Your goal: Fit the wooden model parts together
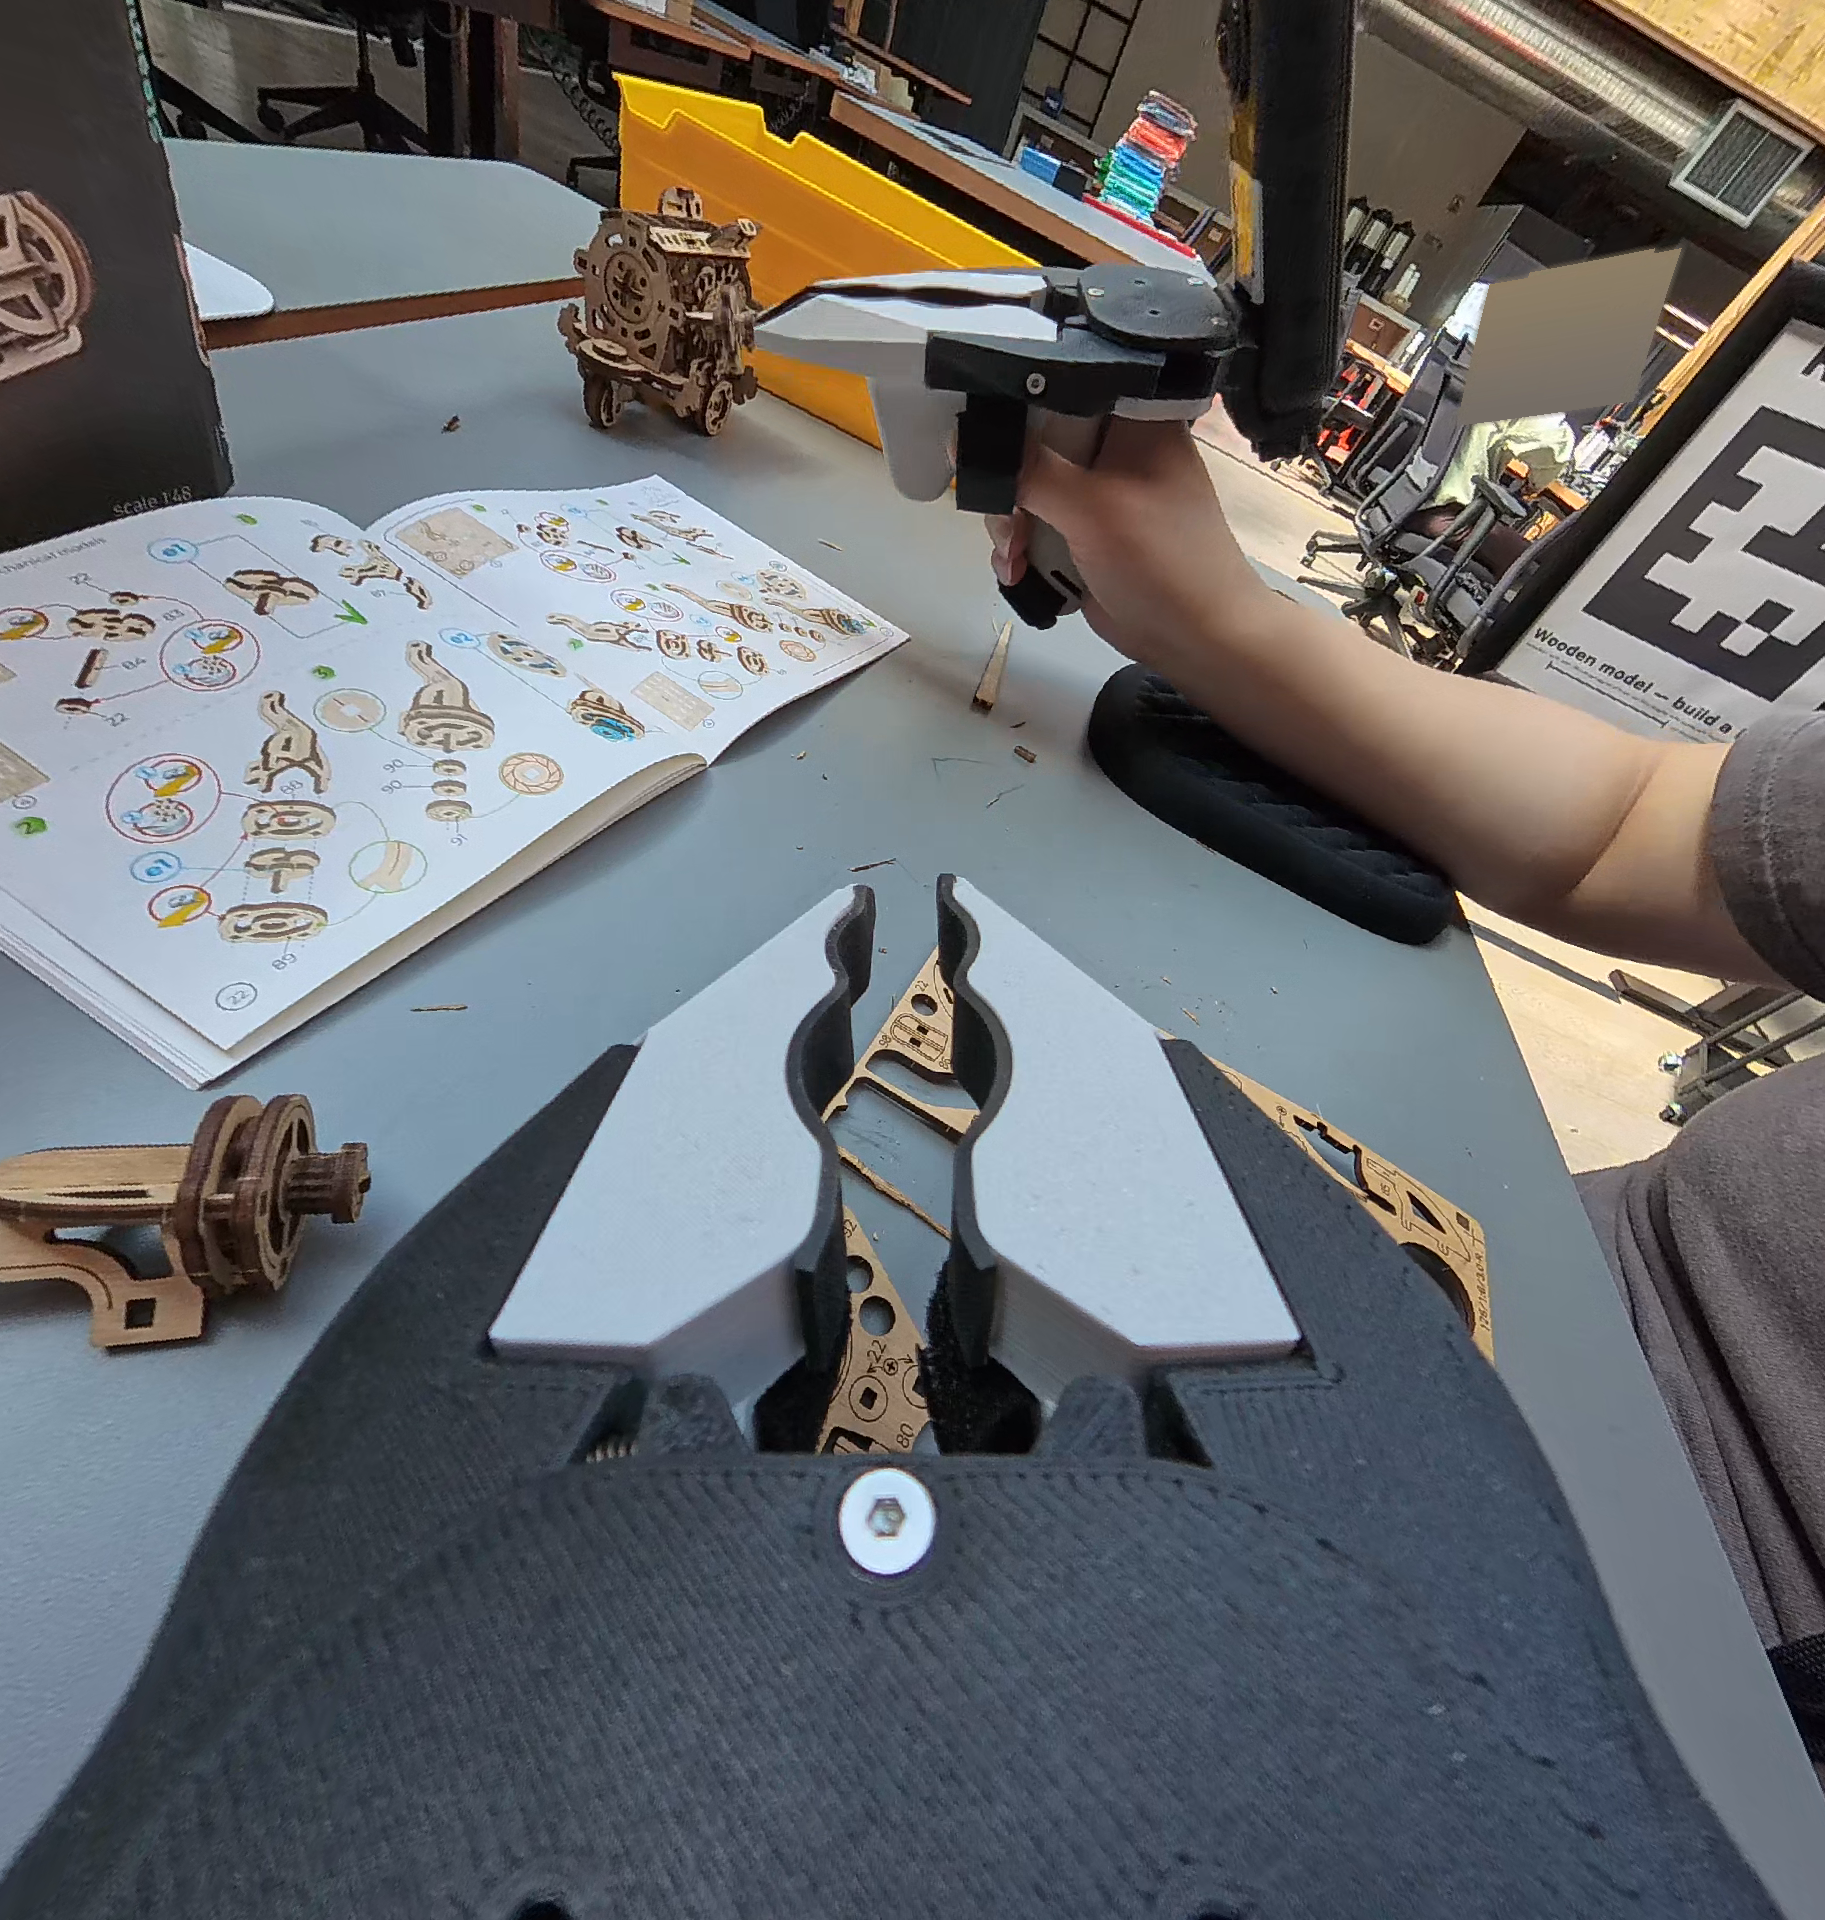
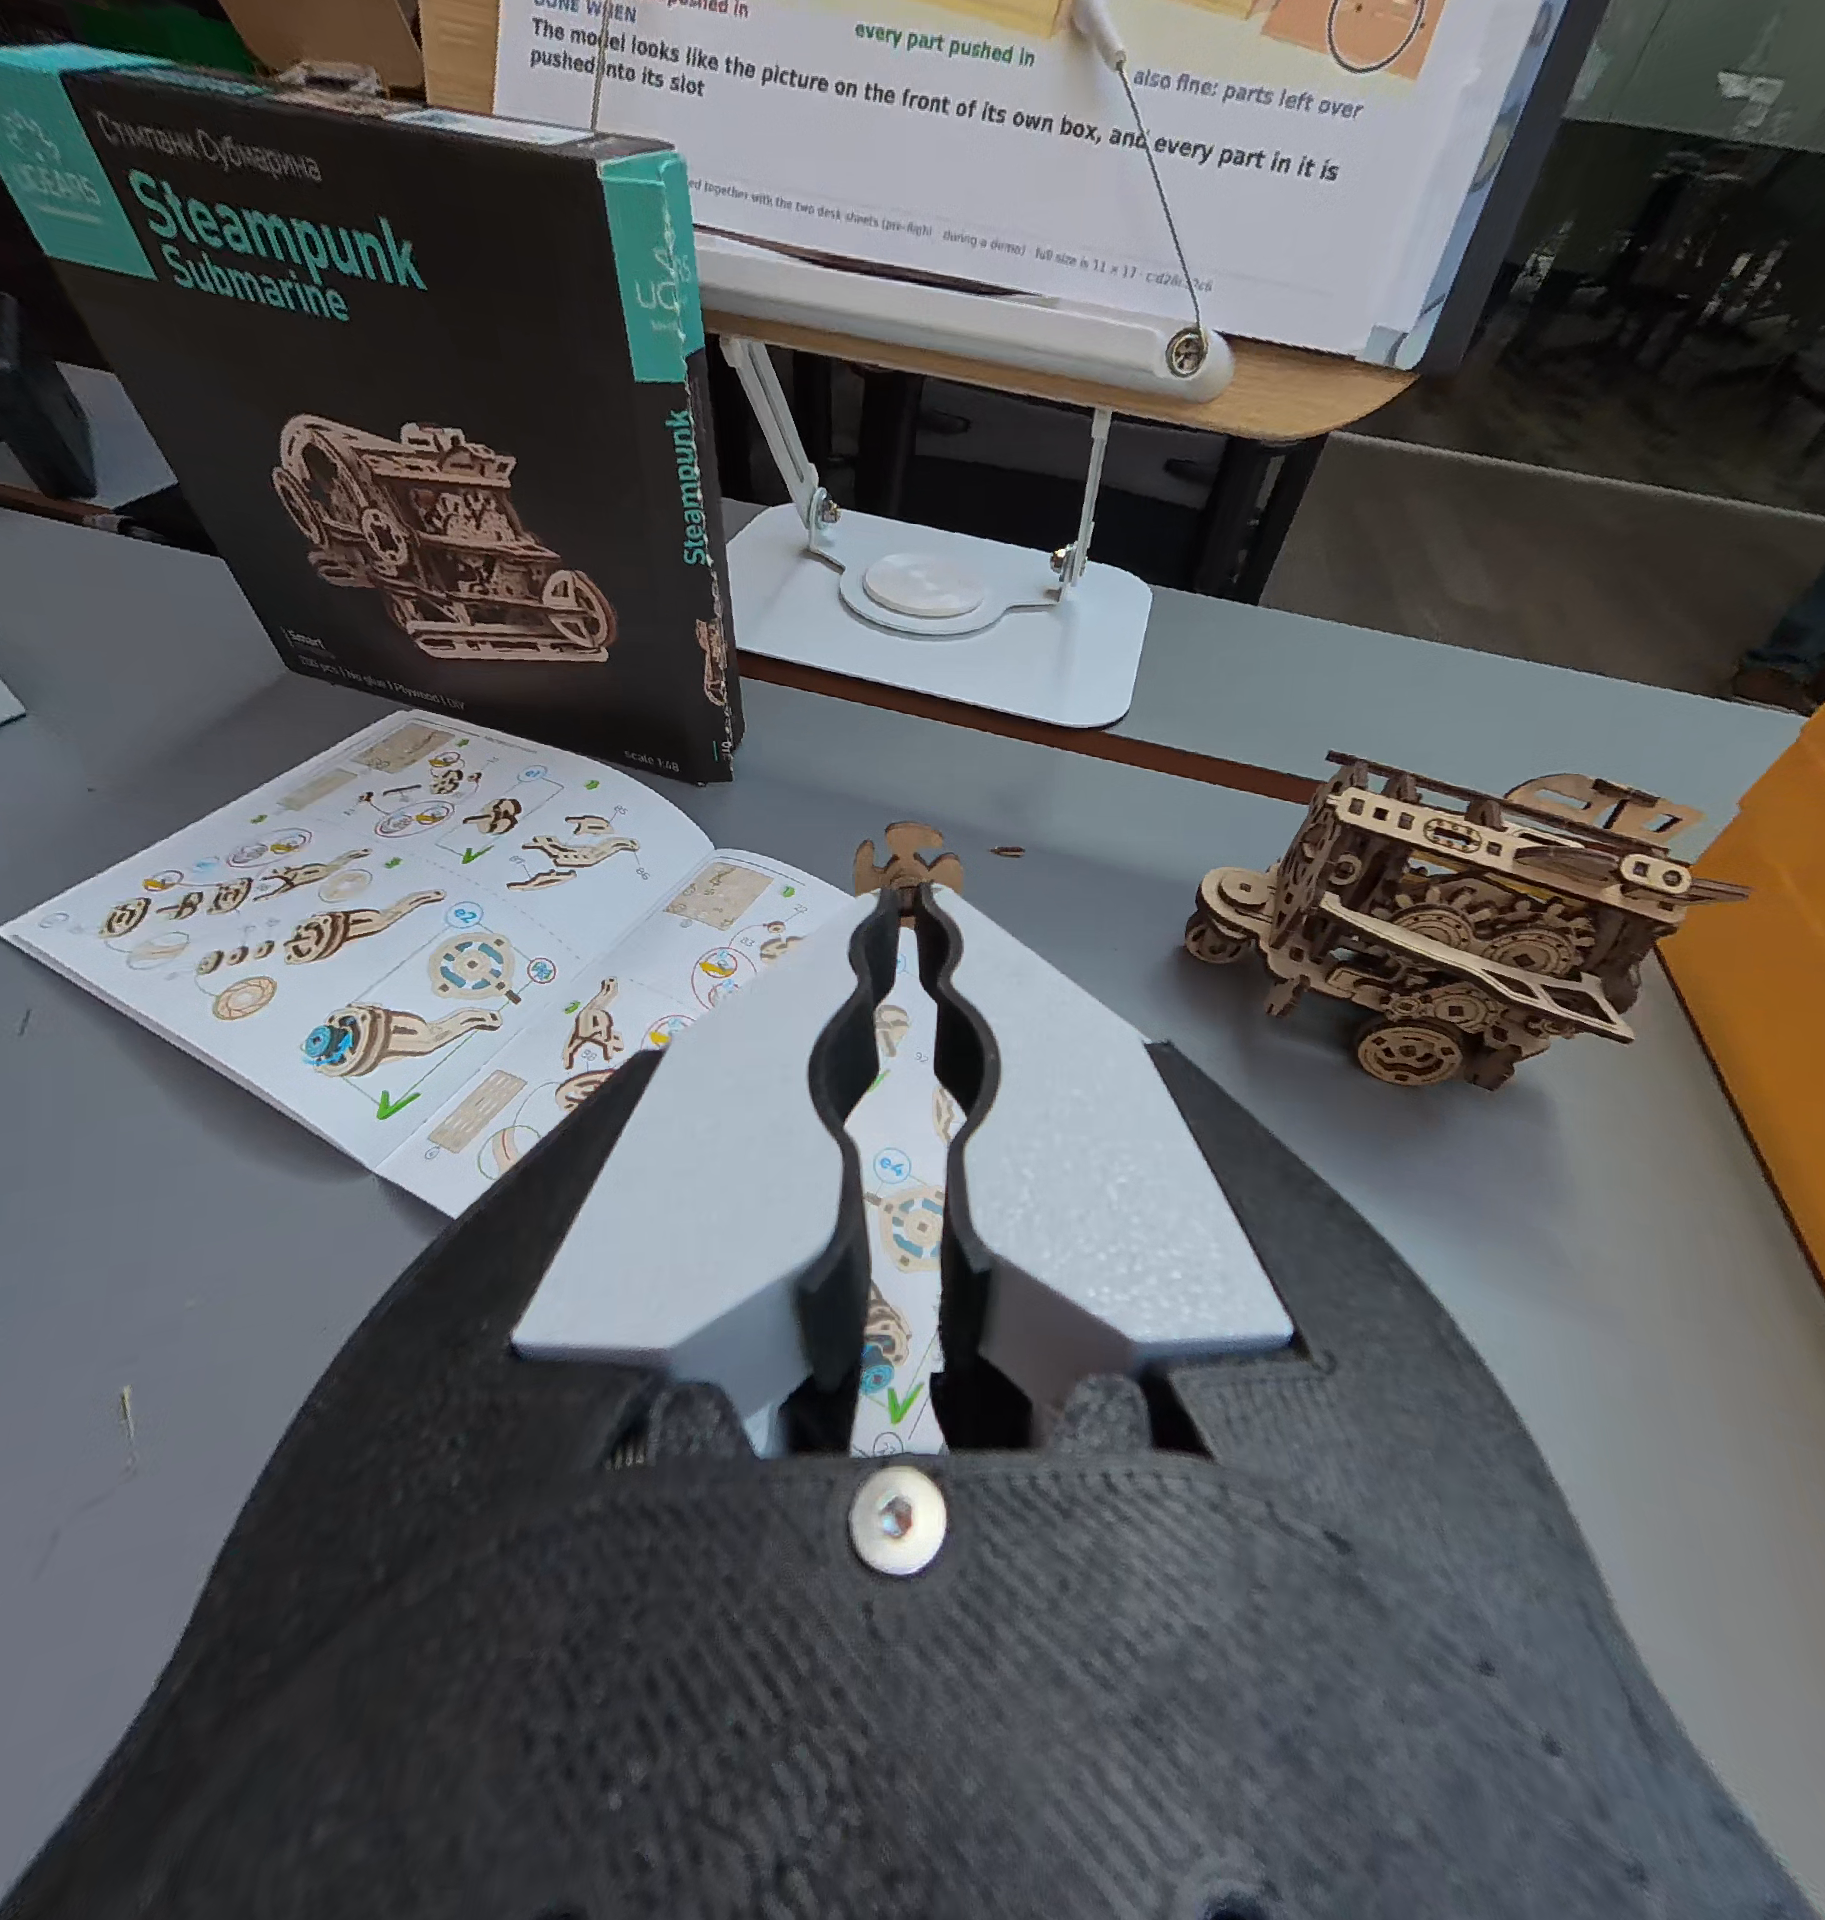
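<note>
A partly built wooden model [image 1: 664, 312] stands on the grey table [image 1: 575, 1039]; it also shows in the right wrist view [image 2: 1438, 935]. My right gripper [image 2: 908, 899] is shut on a small propeller-shaped wooden part [image 2: 906, 854]. In the left wrist view the right gripper [image 1: 768, 312] has its tips right beside the model. My left gripper [image 1: 904, 904] is empty, its jaws a narrow gap apart, and hovers over a flat wooden parts sheet [image 1: 1386, 1195]. A wooden sub-assembly with a gear wheel [image 1: 191, 1205] lies to its left.
An open instruction booklet [image 1: 368, 727] lies mid-table, also in the right wrist view [image 2: 368, 956]. The model's dark box [image 2: 388, 416] stands behind it. A yellow bin [image 1: 783, 229] is behind the model. A black arm rest pad [image 1: 1272, 800], a white stand base [image 2: 939, 623] and wood slivers [image 1: 991, 665] lie around. Left tips to right tips: about 25 cm.
</note>
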Action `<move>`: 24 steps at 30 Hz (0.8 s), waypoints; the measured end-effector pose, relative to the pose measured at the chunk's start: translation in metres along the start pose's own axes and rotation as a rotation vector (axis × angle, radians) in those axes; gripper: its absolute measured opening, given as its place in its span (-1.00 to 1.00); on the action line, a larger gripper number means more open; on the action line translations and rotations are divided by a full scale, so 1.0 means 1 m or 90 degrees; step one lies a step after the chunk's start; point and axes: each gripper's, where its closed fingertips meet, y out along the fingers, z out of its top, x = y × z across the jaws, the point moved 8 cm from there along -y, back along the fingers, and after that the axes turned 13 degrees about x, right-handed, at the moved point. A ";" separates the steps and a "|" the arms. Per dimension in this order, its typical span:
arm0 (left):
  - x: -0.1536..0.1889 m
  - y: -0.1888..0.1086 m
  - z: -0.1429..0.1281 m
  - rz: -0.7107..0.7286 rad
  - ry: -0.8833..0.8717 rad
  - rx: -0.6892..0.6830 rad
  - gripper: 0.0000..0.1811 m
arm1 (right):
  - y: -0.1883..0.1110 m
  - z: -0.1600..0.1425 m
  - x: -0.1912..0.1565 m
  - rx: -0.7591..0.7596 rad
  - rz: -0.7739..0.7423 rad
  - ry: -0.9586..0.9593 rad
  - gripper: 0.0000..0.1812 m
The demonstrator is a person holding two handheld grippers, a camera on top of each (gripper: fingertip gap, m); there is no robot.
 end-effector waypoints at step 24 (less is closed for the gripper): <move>0.000 0.000 0.000 0.001 0.000 -0.002 -0.89 | -0.019 0.001 -0.048 -0.066 0.141 0.026 -0.98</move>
